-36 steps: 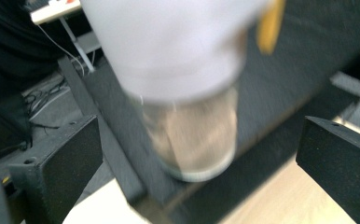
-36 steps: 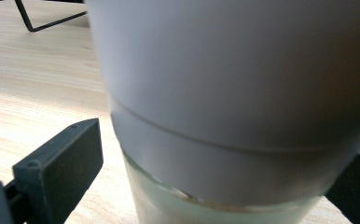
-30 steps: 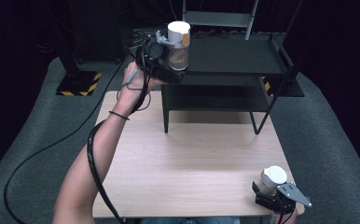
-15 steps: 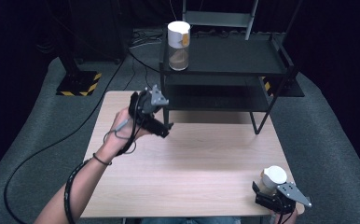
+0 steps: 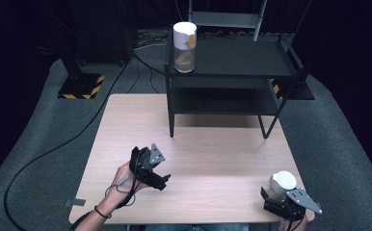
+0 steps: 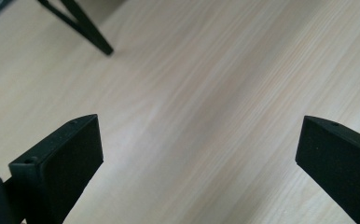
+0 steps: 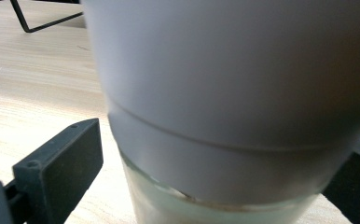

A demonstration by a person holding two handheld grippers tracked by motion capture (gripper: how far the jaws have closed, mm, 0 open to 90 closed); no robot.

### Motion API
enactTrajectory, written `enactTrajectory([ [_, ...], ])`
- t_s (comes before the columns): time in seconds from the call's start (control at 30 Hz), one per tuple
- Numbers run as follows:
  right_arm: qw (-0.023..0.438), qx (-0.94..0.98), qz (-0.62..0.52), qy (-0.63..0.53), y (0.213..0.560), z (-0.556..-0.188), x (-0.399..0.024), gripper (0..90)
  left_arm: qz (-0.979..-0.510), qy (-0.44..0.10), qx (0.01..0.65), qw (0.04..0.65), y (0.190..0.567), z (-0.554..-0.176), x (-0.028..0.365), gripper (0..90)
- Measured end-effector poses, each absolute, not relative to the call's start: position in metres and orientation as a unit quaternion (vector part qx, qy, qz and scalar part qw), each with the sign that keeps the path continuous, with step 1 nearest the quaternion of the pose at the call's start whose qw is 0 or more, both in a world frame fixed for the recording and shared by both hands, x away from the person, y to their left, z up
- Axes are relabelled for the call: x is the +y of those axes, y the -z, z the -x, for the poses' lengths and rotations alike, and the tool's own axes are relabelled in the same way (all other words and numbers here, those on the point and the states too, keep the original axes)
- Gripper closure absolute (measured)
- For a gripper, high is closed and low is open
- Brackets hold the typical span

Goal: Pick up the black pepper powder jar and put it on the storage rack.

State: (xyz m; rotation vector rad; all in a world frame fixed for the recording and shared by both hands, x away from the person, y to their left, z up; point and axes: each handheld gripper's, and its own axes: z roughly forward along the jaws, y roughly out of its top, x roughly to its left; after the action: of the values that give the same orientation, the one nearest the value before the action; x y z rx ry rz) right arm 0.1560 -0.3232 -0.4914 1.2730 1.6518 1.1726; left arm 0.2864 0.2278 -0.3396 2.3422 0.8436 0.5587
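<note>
- The left gripper (image 5: 161,179) hovers over the wooden table (image 5: 222,159), near its front-left part, held in the person's left hand (image 5: 121,185); a black cable (image 5: 39,156) trails from it off the table's left edge onto the grey floor.
- In the left gripper view its two black jaws stand wide apart with bare wood grain between them, so it is released and carries nothing; a leg of the black shelf rack (image 6: 82,25) shows at the upper left of that view.
- The right gripper (image 5: 275,199) sits at the table's front-right corner, with its grey three-cornered plate on top.
- A white-lidded jar (image 5: 284,182) stands at that front-right corner, between the right gripper's jaws.
- In the right gripper view the jar (image 7: 234,102) rises close before the camera, white lid above and clear glass below. One jaw stands just off its left side with a gap of table showing; the other jaw at the right is mostly hidden. Whether the jar is grasped I cannot tell.
- A second jar (image 5: 184,41), with a white lid and an orange mark on its side, stands upright at the front-left corner of the top shelf of the black shelf rack (image 5: 232,72), which stands at the table's far edge.
</note>
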Motion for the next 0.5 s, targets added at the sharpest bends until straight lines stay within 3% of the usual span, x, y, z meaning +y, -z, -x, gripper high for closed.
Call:
enactTrajectory([
  [0.23, 0.364, 0.645, -0.494, -0.455, 0.491, -0.157, -0.323, 0.2, -0.838, -0.214, 0.398, 0.307, 0.398, -0.276, 0.246, 0.1],
  [0.5, 0.365, 0.644, -0.496, -0.453, 0.491, -0.157, -0.322, 0.2, -0.817, -0.198, 0.439, 0.317, 0.426, -0.278, 0.259, 0.1],
])
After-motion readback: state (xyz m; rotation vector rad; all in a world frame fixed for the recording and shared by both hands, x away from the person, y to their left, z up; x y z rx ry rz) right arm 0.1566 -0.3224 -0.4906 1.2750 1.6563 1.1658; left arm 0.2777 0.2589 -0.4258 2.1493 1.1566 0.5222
